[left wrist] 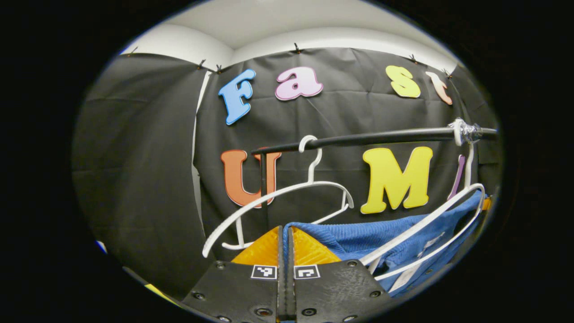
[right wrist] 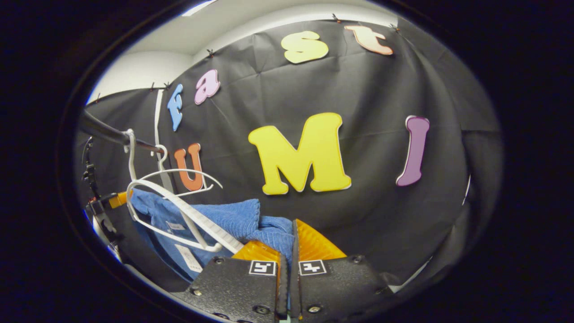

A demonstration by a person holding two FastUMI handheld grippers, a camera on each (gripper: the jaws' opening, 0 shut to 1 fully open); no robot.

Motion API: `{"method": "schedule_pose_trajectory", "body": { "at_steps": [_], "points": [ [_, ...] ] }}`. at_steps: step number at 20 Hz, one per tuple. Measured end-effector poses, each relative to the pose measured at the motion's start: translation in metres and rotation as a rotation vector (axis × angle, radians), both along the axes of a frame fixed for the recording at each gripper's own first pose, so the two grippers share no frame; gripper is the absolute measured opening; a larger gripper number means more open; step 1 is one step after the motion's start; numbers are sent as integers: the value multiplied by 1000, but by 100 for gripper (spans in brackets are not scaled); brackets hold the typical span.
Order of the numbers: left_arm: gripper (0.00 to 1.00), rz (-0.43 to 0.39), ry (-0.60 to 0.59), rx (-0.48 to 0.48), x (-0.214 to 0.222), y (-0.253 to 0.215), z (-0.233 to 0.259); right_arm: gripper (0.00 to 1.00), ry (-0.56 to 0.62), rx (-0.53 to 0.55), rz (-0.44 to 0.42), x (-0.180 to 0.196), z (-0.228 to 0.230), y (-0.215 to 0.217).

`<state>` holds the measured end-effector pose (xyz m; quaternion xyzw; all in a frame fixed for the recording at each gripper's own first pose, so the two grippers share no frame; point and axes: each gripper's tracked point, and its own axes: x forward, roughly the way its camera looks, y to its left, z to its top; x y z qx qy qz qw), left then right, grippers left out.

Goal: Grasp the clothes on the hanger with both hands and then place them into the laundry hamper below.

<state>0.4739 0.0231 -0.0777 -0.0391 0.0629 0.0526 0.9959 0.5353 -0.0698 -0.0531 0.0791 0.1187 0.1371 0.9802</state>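
1. Blue knitted garment shows in the lower right of the left gripper view, draped on a white hanger that hangs from a black rail.
2. Left gripper sits at the bottom centre of that view. Its fingers are pressed together with almost no gap, and the blue fabric's edge meets them at the tip, so they look clenched on the garment's corner.
3. A second, empty white hanger hangs from the same rail near the middle of the left gripper view, left of the loaded one and apart from it.
4. The rail's right end carries a wrap of clear tape, just where the loaded hanger's hook sits.
5. In the right gripper view the blue garment lies in the lower left, on the white hanger, with the empty hanger behind it and the rail at the far left.
6. Right gripper is at the bottom centre of its view; a fold of blue cloth runs in between its fingers, which are closed onto it.
7. The other gripper's body shows small at the left edge of the right gripper view, beside the garment's far end.
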Motion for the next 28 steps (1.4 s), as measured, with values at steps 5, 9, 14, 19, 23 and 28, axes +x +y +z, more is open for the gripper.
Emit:
{"method": "schedule_pose_trajectory", "body": {
  "at_steps": [5, 9, 14, 19, 23, 28],
  "points": [
    [0, 0, 56, -75, -18, 8, -43, 6, 113, 52, 30, -9, -53, 8],
    [0, 34, 135, -67, -40, 13, -82, 6, 170, 32, 34, -27, -89, 18],
    [0, 11, 228, 18, -83, -5, -120, 6, 214, -13, 48, -65, -118, 44],
    [0, -120, 221, 27, -105, -44, -110, 6, 178, -34, 75, -110, -105, 94],
    [0, -235, 194, 27, -117, -78, -89, 6, 120, 2, 94, -134, -80, 140],
    [0, -324, 203, -11, -133, -103, -98, 6, 132, 44, 122, -161, -92, 182]
  ]
}}
